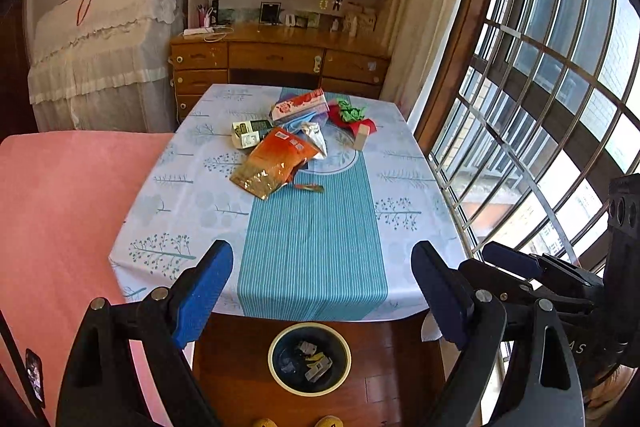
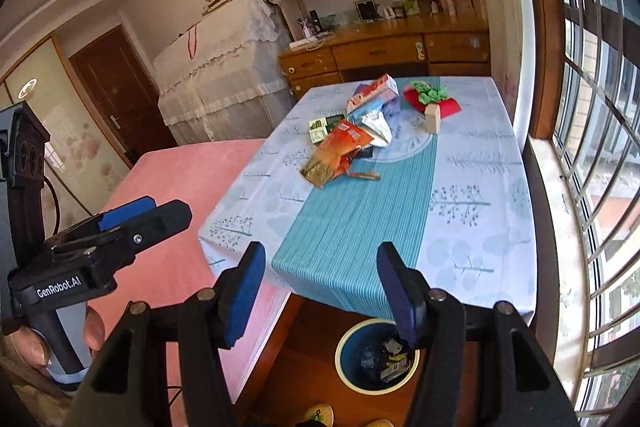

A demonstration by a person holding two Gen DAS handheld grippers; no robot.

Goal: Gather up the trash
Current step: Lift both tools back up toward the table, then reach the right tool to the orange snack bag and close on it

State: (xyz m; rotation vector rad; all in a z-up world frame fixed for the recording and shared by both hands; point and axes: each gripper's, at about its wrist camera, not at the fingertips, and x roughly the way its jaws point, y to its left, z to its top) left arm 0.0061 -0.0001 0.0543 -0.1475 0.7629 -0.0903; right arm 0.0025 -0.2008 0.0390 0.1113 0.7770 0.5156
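Note:
A pile of trash lies on the far half of the table point(image 1: 312, 247) point(image 2: 360, 227): an orange snack bag point(image 1: 276, 159) point(image 2: 340, 151), a silver foil wrapper point(image 1: 314, 137) point(image 2: 376, 125), a red-and-white carton point(image 1: 298, 105) point(image 2: 374, 91), a green-and-white box point(image 1: 250, 133) and red paper with a green crumple point(image 1: 350, 115) point(image 2: 430, 97). On the floor under the table's near edge stands a round bin point(image 1: 272, 357) point(image 2: 340, 355) holding several scraps. My left gripper point(image 1: 320, 291) point(image 2: 152, 213) and right gripper point(image 2: 322, 291) point(image 1: 500, 267) hover side by side above the near edge, both open and holding nothing.
A pink-covered bed point(image 1: 72, 207) point(image 2: 180, 187) borders the table's left side. A barred window point(image 1: 540, 107) runs along the right. Behind the table stand a wooden desk with drawers point(image 1: 276, 57) and bookshelves. A small beige block point(image 1: 362, 137) stands beside the red paper.

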